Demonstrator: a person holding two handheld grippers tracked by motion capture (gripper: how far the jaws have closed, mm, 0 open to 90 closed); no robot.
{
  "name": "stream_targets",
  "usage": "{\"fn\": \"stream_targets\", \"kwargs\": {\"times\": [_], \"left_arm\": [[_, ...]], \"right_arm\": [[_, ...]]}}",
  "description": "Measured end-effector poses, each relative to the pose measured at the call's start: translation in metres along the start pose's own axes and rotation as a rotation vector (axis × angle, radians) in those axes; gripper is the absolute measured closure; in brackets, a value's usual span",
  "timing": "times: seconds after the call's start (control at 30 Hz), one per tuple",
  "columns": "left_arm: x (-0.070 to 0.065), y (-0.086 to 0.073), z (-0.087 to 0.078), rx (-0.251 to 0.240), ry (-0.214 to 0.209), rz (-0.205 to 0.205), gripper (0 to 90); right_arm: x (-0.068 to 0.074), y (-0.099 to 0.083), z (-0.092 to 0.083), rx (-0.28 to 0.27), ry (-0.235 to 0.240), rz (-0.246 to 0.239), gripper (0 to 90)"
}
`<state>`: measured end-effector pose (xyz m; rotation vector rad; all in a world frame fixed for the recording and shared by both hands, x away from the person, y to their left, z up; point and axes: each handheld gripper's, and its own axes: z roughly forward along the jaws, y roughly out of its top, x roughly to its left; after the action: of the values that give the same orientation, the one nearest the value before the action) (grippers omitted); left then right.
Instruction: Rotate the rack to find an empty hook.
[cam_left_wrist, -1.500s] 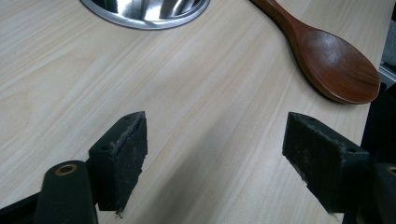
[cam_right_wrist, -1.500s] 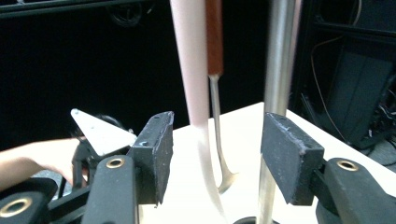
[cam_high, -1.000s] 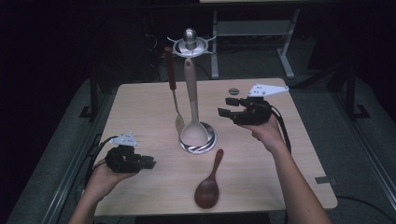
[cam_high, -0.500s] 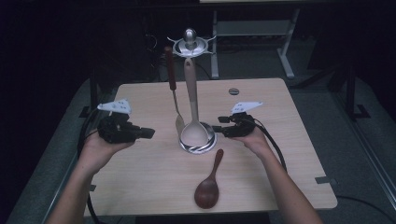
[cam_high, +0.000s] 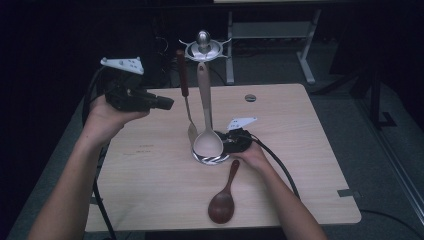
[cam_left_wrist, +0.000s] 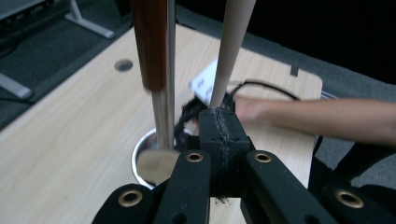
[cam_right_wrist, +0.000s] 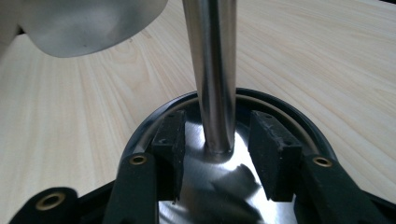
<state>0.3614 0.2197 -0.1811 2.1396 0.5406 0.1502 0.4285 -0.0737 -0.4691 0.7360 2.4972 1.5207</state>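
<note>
Landmark: utensil stand (cam_high: 204, 50), upright mid-table. Right gripper (cam_high: 235, 141) low at the stand's base (cam_right_wrist: 280, 109), jaws partly open on either side of the metal pole (cam_right_wrist: 212, 70), pads not touching it; they have just been closing. Left gripper (cam_high: 162, 102) raised left of the stand, jaws fully shut, holding nothing. Pale ladle (cam_high: 207, 142) and brown-handled utensil (cam_high: 183, 75) hang from the stand. Wooden spoon (cam_high: 223, 200) lies on the table (cam_high: 150, 175) in front of the base.

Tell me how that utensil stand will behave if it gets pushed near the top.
The utensil stand looks tall on a small round base, so it probably tips easily. The hanging ladle and spatula would likely swing. The polished pole may be slippery.
</note>
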Motion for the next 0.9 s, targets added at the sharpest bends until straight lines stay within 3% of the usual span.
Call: {"fn": "stream_targets", "kwargs": {"times": [0.13, 0.27, 0.57, 0.73, 0.9], "left_arm": [[-0.001, 0.019, -0.005, -0.024, -0.001, 0.020, 89.9], [-0.005, 0.038, -0.008, -0.040, 0.001, 0.043, 89.9], [-0.002, 0.074, -0.012, -0.039, 0.041, 0.055, 90.0], [0.001, 0.083, -0.007, -0.028, 0.076, 0.055, 90.0], [0.004, 0.085, -0.003, -0.023, 0.074, 0.062, 90.0]], "right_arm": [[0.002, -0.001, 0.008, -0.004, 0.005, -0.011, 62.0], [0.003, -0.001, 0.012, 0.011, -0.032, -0.030, 70.0], [0.007, -0.001, 0.014, 0.016, -0.061, -0.076, 72.1], [0.008, -0.001, 0.014, 0.019, -0.068, -0.080, 72.3], [0.007, -0.001, 0.014, 0.021, -0.068, -0.078, 72.4]]}}
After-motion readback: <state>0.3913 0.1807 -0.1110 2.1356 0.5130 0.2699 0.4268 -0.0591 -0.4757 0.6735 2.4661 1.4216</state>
